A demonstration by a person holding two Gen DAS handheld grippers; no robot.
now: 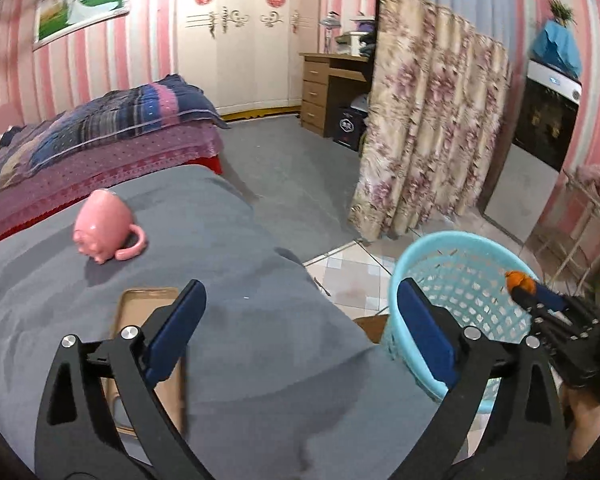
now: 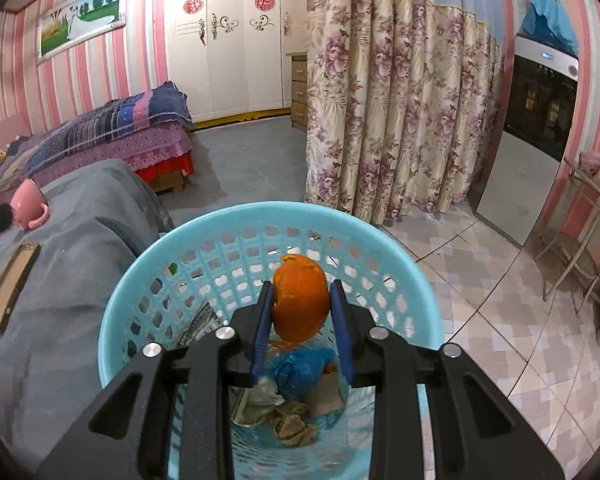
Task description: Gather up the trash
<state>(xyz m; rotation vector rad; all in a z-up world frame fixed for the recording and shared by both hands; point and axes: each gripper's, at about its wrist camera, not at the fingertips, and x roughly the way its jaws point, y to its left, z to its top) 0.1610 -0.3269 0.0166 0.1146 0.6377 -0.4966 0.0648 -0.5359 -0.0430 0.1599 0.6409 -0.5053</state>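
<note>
My right gripper (image 2: 301, 285) is shut on a piece of orange peel (image 2: 300, 300) and holds it above the mouth of the light blue mesh basket (image 2: 260, 216). Crumpled blue wrapping (image 2: 304, 364) and brownish paper (image 2: 292, 420) lie inside the basket. In the left wrist view the same basket (image 1: 456, 236) stands on the floor at the right, with the right gripper (image 1: 528, 292) and the peel (image 1: 518, 279) over its far rim. My left gripper (image 1: 300, 284) is open above the edge of the grey-covered surface (image 1: 240, 240), with nothing between its fingers.
A pink mug (image 1: 104, 232) lies on its side on the grey cover, and a tan phone case (image 1: 148, 300) lies nearer to me. A bed (image 1: 100, 136) stands behind at the left. A floral curtain (image 1: 428, 120), a fridge (image 1: 548, 120) and a metal rack (image 2: 588, 216) border the tiled floor.
</note>
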